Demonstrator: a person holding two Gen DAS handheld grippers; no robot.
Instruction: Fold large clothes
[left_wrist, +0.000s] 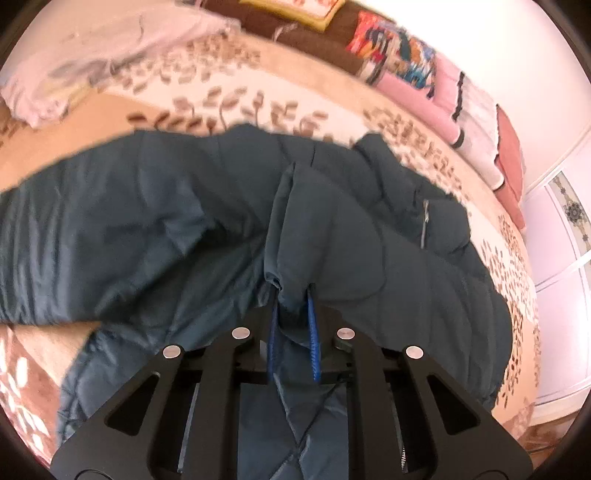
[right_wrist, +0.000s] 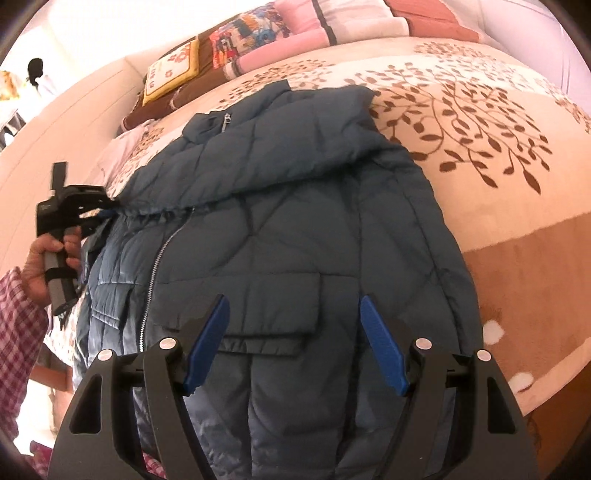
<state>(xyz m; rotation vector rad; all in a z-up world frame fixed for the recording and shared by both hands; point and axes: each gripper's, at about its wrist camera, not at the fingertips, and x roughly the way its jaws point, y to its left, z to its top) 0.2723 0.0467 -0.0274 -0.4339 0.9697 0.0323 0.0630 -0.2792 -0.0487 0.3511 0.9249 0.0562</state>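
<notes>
1. The dark teal quilted jacket (right_wrist: 280, 236) lies spread on the bed (right_wrist: 498, 155), which has a cover with a leaf pattern. Its zipper (right_wrist: 155, 273) runs down the front, and one part near the collar is already laid over the body of the jacket.
2. The left gripper (left_wrist: 293, 314) has its blue fingers (left_wrist: 314, 332) narrow, and a bunch of the jacket's fabric is pinched between them. In the right wrist view it sits at the left edge of the jacket, with a hand (right_wrist: 48, 258) around its handle.
3. The right gripper (right_wrist: 295, 332) hovers over the flap pocket (right_wrist: 273, 314) of the jacket. Its fingers stand wide and hold nothing.
4. I judge that the step in hand is a fold of one side of the jacket: the left side is gripped, the right side is not yet.
5. The next move probably calls for the right gripper to take an edge of the jacket, so that both can carry the fabric across together.
</notes>
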